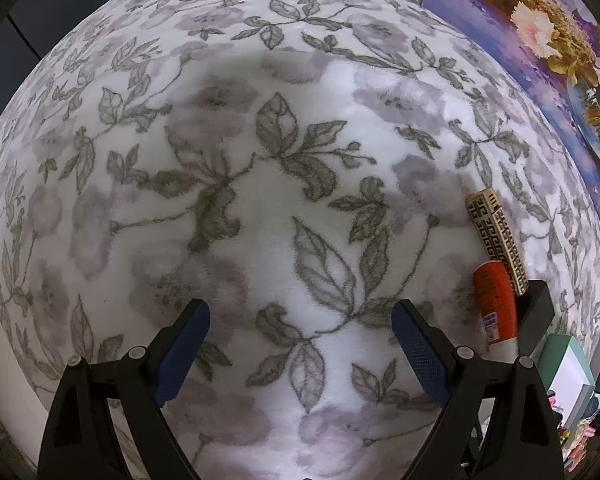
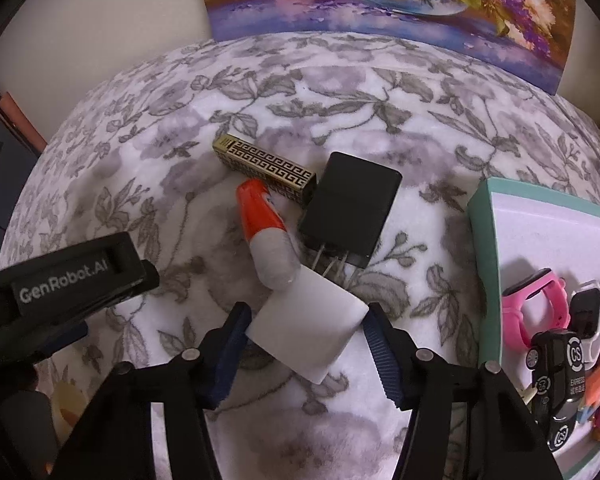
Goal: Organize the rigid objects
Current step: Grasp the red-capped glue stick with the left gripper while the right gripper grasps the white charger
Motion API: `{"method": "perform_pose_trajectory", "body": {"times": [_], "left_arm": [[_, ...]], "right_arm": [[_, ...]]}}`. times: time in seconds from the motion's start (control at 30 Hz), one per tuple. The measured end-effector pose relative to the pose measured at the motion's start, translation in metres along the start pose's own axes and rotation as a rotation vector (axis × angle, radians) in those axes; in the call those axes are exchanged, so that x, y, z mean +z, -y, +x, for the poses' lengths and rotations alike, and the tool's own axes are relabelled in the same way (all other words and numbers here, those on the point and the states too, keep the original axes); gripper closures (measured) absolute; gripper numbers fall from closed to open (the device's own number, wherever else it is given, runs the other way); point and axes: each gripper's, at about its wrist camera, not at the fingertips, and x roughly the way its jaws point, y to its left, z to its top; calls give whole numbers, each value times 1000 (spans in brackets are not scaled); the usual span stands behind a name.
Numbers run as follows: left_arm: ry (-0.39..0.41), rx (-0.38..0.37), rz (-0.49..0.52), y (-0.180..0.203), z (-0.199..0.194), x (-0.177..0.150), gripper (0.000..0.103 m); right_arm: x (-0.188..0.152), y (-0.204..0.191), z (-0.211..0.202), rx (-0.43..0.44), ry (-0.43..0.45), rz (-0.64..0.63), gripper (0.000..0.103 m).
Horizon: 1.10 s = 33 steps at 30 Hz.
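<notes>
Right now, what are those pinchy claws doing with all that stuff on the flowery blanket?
The right gripper is pinching a white block just above the blanket, beside an orange and white tube, a gold patterned box and a black plug. The left gripper hangs open, holding nothing. More toys wait in a tray.

**Support surface and contents**

Floral blanket [image 2: 148,208] covers the surface. Ahead of the right hand-held gripper [image 2: 306,344] lie a patterned gold-black box [image 2: 264,168], orange-white tube [image 2: 266,232] and black adapter [image 2: 352,204]; a teal-rimmed tray [image 2: 485,264] rests to its right.
</notes>
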Motion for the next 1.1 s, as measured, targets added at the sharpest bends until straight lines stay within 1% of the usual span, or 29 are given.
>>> {"method": "perform_pose_trajectory", "body": {"times": [0.17,0.3,0.47,0.67,0.77,0.93,0.97,1.0,1.03,1.1], "left_arm": [[0,-28,-2,7,-9,-1,10],[5,-73,-9,13,-17,-1,10],[24,-104,11,26,-28,-1,11],[44,-130,85,52,-34,-4,11],[50,-137,129,63,-32,-5,11],[59,-121,187,81,-26,-8,12],[58,-120,193,84,-24,-8,15],[57,-119,202,87,-23,-9,22],[54,-114,210,88,-18,-7,25],[50,-105,226,92,-13,-8,26]], "right_arm": [[-4,9,-4,4,-12,12,42],[-7,15,-10,-9,-17,10,42],[-7,22,-20,-13,-26,32,42],[-1,34,-40,-40,8,37,42],[3,44,-46,-31,17,71,42],[6,55,-54,-44,31,94,42],[6,57,-54,-49,32,98,42],[6,58,-54,-49,32,101,42],[6,60,-55,-47,30,107,42],[6,64,-55,-41,27,119,42]]}}
